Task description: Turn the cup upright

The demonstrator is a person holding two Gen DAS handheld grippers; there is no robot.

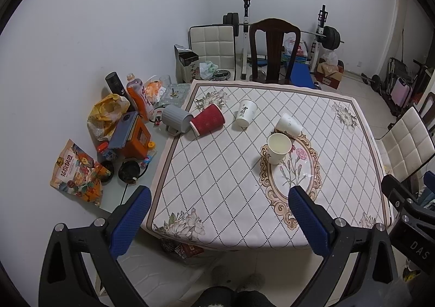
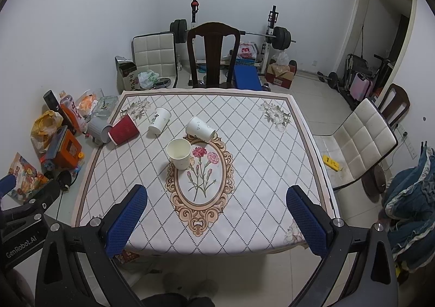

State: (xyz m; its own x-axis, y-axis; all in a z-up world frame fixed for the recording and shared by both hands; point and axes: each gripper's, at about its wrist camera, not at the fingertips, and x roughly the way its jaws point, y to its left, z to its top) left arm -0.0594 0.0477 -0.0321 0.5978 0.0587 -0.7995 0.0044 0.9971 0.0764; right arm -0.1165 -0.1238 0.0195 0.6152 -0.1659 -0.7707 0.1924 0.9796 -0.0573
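A white-walled room with a weight bench, a dark wooden chair (image 2: 213,54) and padded white chairs surrounds a square table under a diamond-quilted white tablecloth (image 2: 244,198) with a floral oval medallion at its middle. Five cups lie across the upper middle of both frames. One cream paper cup (image 2: 179,153) stands upright, mouth up, at the upper left edge of the medallion. Above it to the right, a plain white paper cup (image 2: 199,128) lies on its side; further left a white paper cup with dark lettering (image 2: 159,123) also lies tipped, then a ribbed red paper cup (image 2: 123,130) on its side, its mouth against a fallen grey ribbed mug (image 2: 99,129) at the cloth's left edge. Both the left gripper (image 1: 218,221) and the right gripper (image 2: 216,221) fill the bottom of their views with blue-padded jaws spread wide and empty, held short of the table's near edge and well apart from every cup. With one cup standing and four down, this looks like a pause between cups or an approach; which fallen cup is meant cannot be told. Righting any of them would call for reaching across the cloth, closing on the wall, and turning the mouth upward.
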